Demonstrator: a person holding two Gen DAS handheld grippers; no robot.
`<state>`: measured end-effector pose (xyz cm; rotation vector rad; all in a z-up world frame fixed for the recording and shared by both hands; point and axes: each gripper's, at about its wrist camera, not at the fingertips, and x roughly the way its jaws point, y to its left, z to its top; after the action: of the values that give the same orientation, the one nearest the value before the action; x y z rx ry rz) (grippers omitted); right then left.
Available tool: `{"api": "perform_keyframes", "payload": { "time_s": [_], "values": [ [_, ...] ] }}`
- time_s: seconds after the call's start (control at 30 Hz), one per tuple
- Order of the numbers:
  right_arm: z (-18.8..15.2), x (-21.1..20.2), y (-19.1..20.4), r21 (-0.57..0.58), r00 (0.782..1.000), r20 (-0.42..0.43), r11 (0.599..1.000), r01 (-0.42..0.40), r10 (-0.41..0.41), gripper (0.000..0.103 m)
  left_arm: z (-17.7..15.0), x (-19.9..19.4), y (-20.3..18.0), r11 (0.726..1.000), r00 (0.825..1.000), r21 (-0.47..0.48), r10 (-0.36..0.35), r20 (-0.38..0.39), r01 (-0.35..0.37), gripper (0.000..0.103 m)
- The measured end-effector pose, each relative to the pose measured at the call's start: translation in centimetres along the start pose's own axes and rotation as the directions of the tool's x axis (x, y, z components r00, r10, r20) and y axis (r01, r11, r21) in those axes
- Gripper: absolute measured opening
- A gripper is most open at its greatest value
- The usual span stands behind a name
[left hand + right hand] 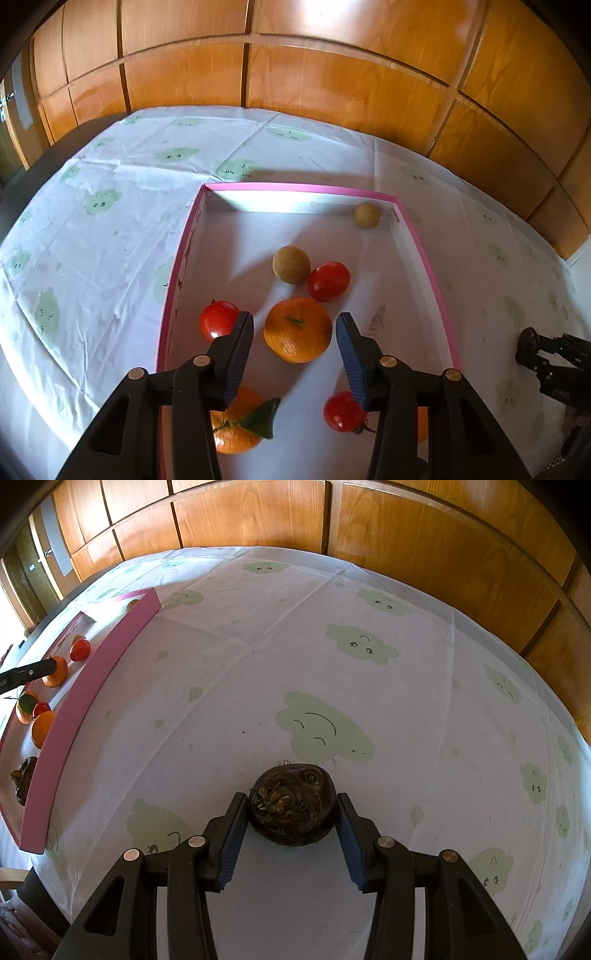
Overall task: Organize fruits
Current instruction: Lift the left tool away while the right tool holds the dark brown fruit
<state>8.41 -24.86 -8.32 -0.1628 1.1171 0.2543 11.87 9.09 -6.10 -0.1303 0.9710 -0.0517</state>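
The pink-rimmed box is the landmark: most of the fruit already lies inside it. The left gripper hangs over the box with its jaws parted on either side of an orange, and a gap shows between each pad and the peel, so it is released and grasping nothing. The orange rests on the box floor, with a red tomato and a brownish round fruit just beyond it, and more oranges and tomatoes nearer the camera.

Well outside the box, to its right on the cloud-print tablecloth, the right gripper is clenched on a dark, rough-skinned fruit, both pads pressing its sides while it sits on the cloth.

The step in hand looks like gathering this last stray. The next move probably calls for lifting it clear of the cloth, carrying it over the pink wall to a bare patch of floor, with the left gripper drawn aside first.
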Motion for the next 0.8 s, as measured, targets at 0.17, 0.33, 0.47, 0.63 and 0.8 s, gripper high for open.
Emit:
{"api": "perform_keyframes", "payload": {
  "time_s": [0.17,0.33,0.47,0.63,0.8],
  "values": [
    [0.0,0.0,0.0,-0.005,1.000,0.002,1.000,0.004,-0.004,0.048,-1.0,-2.3,-0.9,0.996,0.993,0.012,0.084,0.081,-0.086,0.052],
    [0.0,0.0,0.2,-0.012,1.000,0.005,1.000,0.011,-0.011,0.048,-1.7,-4.1,-1.7,0.997,0.990,-0.001,0.077,0.118,-0.078,0.056],
    [-0.1,-0.1,0.3,-0.013,1.000,0.005,1.000,0.013,-0.013,0.048,-2.1,-4.8,-2.6,0.998,0.990,0.009,0.061,0.129,-0.063,0.057],
    [-0.1,-0.2,0.4,-0.010,1.000,0.003,1.000,0.013,-0.013,0.048,-2.6,-5.4,-3.4,0.998,0.990,0.024,0.050,0.133,-0.053,0.057],
    [0.0,-0.2,0.5,-0.014,1.000,0.005,1.000,0.018,-0.018,0.048,-3.0,-5.8,-4.1,0.998,0.990,0.042,0.045,0.134,-0.051,0.058]
  ]
}}
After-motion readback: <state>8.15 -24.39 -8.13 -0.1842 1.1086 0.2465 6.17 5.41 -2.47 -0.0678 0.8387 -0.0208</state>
